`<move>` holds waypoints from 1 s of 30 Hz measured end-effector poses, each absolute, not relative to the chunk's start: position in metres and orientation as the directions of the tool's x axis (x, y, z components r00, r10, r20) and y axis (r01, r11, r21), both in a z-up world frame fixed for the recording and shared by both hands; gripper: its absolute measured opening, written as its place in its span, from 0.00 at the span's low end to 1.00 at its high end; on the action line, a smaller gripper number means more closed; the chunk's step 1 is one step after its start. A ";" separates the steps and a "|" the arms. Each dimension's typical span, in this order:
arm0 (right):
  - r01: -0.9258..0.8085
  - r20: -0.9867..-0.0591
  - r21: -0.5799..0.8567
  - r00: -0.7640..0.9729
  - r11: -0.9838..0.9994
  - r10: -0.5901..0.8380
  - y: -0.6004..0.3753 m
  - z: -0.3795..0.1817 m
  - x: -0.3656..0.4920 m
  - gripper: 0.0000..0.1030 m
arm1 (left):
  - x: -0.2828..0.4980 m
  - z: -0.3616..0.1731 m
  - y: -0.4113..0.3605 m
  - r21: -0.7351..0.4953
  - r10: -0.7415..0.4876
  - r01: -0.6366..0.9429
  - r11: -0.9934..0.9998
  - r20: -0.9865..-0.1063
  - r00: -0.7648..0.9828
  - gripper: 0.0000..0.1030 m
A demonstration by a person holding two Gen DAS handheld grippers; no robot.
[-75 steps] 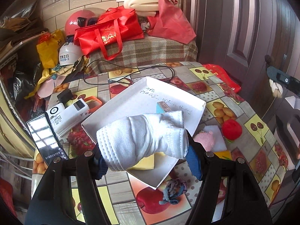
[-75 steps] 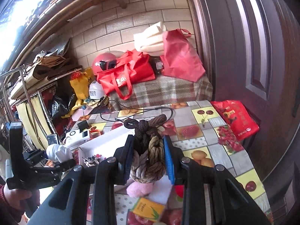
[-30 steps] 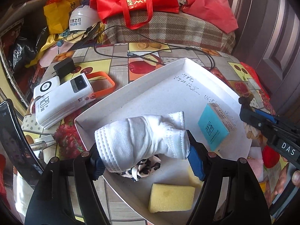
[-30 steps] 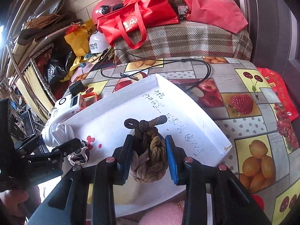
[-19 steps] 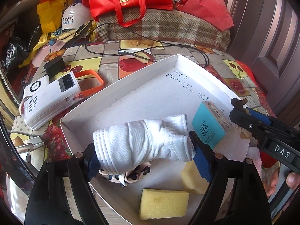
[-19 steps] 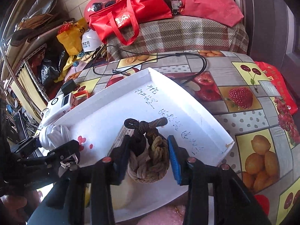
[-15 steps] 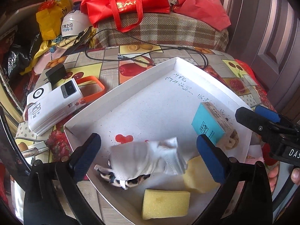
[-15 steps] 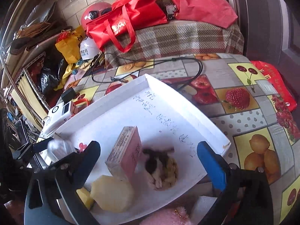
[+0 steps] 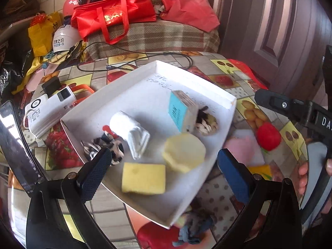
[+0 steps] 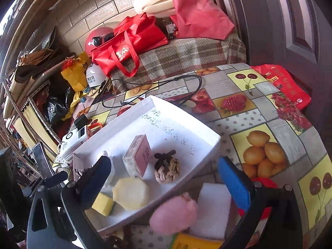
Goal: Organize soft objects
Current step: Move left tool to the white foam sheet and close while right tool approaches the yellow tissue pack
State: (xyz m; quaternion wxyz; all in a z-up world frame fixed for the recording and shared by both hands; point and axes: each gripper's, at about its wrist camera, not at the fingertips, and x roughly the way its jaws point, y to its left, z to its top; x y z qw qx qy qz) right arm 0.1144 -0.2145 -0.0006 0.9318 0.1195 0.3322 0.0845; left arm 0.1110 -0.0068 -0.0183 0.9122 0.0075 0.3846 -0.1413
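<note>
"DA" on right tool [image 9: 323, 122], illegible handwriting in tray [image 9: 207, 87]

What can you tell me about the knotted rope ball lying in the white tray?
The knotted rope ball is a small round bundle of woven tan and cream cord with a dark brown knot on top. It looks soft and fibrous. It lies loose on the floor of the white cardboard tray, toward the tray's right side, right beside the standing pink-and-teal box; in the left wrist view they seem to touch. No gripper holds it.
</note>
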 end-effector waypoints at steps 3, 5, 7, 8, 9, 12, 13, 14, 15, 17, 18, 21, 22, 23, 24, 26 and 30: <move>-0.023 -0.600 0.242 0.782 0.970 0.168 -0.236 0.001 0.084 1.00 | 0.091 -0.019 -0.018 -0.097 -0.290 0.318 0.943 -0.706 0.646 1.00; 0.014 -0.602 0.204 0.790 0.979 0.114 -0.249 0.003 0.065 1.00 | 0.084 -0.015 -0.023 -0.088 -0.303 0.344 0.935 -0.701 0.645 1.00; 0.043 -0.610 0.174 0.789 0.984 0.074 -0.262 0.003 0.049 1.00 | 0.079 -0.012 -0.023 -0.110 -0.335 0.366 0.924 -0.691 0.640 1.00; 0.055 -0.619 0.162 0.784 0.985 0.058 -0.268 0.001 0.042 1.00 | 0.076 -0.012 -0.021 -0.127 -0.355 0.376 0.918 -0.688 0.634 1.00; 0.070 -0.630 0.154 0.776 0.986 0.043 -0.274 -0.002 0.036 1.00 | 0.074 -0.012 -0.021 -0.130 -0.357 0.377 0.917 -0.689 0.631 1.00; 0.130 -0.665 0.148 0.747 0.980 0.002 -0.291 -0.015 0.017 1.00 | 0.065 -0.020 -0.022 -0.114 -0.349 0.392 0.913 -0.715 0.606 1.00; 0.156 -0.679 0.156 0.734 0.975 -0.009 -0.297 -0.021 0.011 1.00 | 0.061 -0.024 -0.022 -0.106 -0.347 0.401 0.910 -0.724 0.597 1.00; 0.182 -0.691 0.173 0.723 0.968 -0.012 -0.303 -0.026 0.005 1.00 | 0.057 -0.028 -0.024 -0.100 -0.349 0.414 0.905 -0.731 0.586 1.00; 0.207 -0.702 0.198 0.712 0.958 -0.009 -0.308 -0.031 -0.001 1.00 | 0.053 -0.032 -0.026 -0.096 -0.354 0.430 0.898 -0.738 0.574 1.00; 0.249 -0.717 0.234 0.697 0.940 -0.006 -0.316 -0.040 -0.012 1.00 | 0.044 -0.039 -0.032 -0.092 -0.370 0.469 0.878 -0.752 0.546 1.00; 0.264 -0.723 0.240 0.691 0.934 -0.009 -0.318 -0.043 -0.017 1.00 | 0.039 -0.043 -0.037 -0.096 -0.387 0.497 0.863 -0.757 0.526 1.00; 0.287 -0.732 0.243 0.681 0.927 -0.019 -0.322 -0.049 -0.031 1.00 | 0.022 -0.051 -0.058 -0.095 -0.440 0.600 0.794 -0.772 0.459 1.00; 0.292 -0.734 0.242 0.679 0.925 -0.022 -0.324 -0.050 -0.035 1.00 | 0.015 -0.053 -0.068 -0.087 -0.458 0.644 0.760 -0.774 0.437 1.00; 0.296 -0.736 0.243 0.677 0.924 -0.024 -0.326 -0.052 -0.039 1.00 | 0.008 -0.055 -0.079 -0.068 -0.471 0.688 0.723 -0.777 0.418 1.00; 0.301 -0.739 0.243 0.673 0.922 -0.025 -0.328 -0.053 -0.043 1.00 | 0.001 -0.057 -0.091 -0.043 -0.482 0.733 0.679 -0.779 0.401 0.99; 0.302 -0.748 0.245 0.664 0.921 -0.019 -0.332 -0.055 -0.048 1.00 | -0.016 -0.063 -0.115 0.012 -0.492 0.811 0.585 -0.789 0.367 0.99; 0.273 -0.759 0.222 0.651 0.936 -0.010 -0.338 -0.055 -0.050 1.00 | -0.038 -0.084 -0.154 0.111 -0.460 0.892 0.439 -0.825 0.329 0.99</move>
